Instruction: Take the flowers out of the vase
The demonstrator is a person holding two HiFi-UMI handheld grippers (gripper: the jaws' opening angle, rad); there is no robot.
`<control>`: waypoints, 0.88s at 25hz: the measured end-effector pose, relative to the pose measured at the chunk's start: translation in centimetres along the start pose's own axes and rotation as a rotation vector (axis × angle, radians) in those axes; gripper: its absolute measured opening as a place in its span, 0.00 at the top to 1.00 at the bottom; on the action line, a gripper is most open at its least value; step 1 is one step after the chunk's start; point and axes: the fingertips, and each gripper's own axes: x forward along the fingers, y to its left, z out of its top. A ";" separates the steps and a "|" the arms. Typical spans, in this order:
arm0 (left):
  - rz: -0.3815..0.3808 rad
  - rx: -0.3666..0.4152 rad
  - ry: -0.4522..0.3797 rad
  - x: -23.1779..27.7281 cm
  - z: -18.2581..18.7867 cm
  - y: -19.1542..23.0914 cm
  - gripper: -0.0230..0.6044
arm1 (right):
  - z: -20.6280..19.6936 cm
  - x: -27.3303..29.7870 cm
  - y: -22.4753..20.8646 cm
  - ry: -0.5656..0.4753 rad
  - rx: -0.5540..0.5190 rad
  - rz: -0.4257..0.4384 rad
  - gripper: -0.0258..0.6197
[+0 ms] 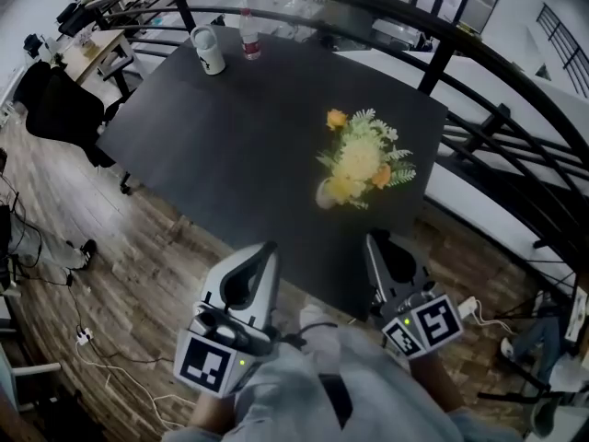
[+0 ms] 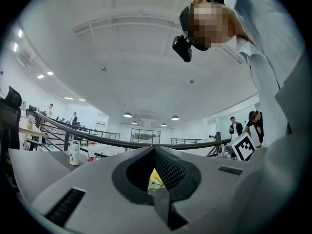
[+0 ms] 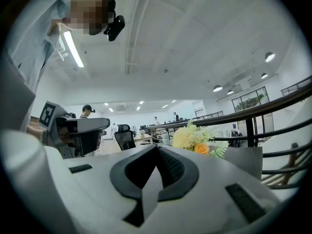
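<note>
Big matte black rectangular table = ref point. Bunch of yellow, orange & pale-green flowers stands on table's R half, not far from its near edge. R gripper view shows the bunch upright, beyond the jaw tips. Vase mostly hidden under blooms; pale patch at bunch's near-L side in head view may be it, can't confirm. Neither tool touches the flowers.

L gripper, grey-white w/ marker cube, sits at table's near edge, pointing across the table, body back over the wood-plank floor. Its own view: jaws together, nothing clamped. A thin slit btwn them shows a sliver of yellow bloom far behind.

R gripper also at table's near edge, nearer the R corner, on the near side of the flowers & apart from them. Jaws together, empty.

White cylindrical mug w/ dark print & clear plastic bottle w/ red label stand side by side at table's far-L corner. Black office chair is off table's L side. Dark metal railing curves round table's far & R sides.
</note>
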 end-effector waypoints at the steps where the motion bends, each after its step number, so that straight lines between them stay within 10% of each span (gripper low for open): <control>1: 0.002 0.001 0.001 0.4 0.0 0.2 0.97 | -0.1 0.3 -0.3 0.003 -0.007 0.004 0.96; 22: -0.086 0.002 0.011 5.7 -0.1 1.6 0.97 | -3.3 2.6 -4.3 0.077 -0.074 -0.095 0.96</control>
